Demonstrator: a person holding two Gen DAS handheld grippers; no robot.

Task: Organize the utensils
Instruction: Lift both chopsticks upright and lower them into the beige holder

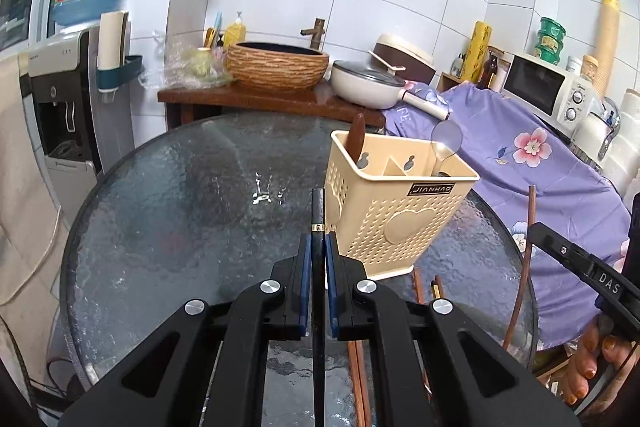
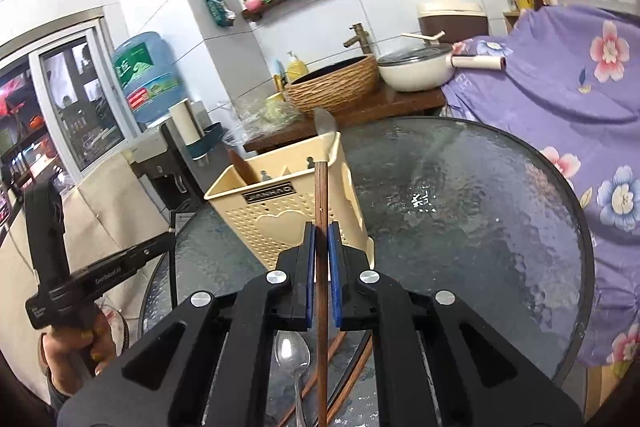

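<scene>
A cream perforated utensil holder (image 1: 394,211) stands on the round glass table (image 1: 180,219); it also shows in the right wrist view (image 2: 288,215). It holds a brown handle (image 1: 357,137) and a steel spoon (image 1: 445,141). My left gripper (image 1: 318,247) is shut on a black chopstick (image 1: 318,211), just left of the holder. My right gripper (image 2: 321,235) is shut on a brown wooden chopstick (image 2: 321,195), in front of the holder. More brown chopsticks (image 2: 344,359) and a steel spoon (image 2: 294,351) lie on the glass under the right gripper.
A purple flowered cloth (image 1: 520,155) covers the counter to the right of the table. Behind the table a wooden stand carries a woven basin (image 1: 278,65) and a white pan (image 1: 368,83). A water dispenser (image 1: 60,99) stands at the left.
</scene>
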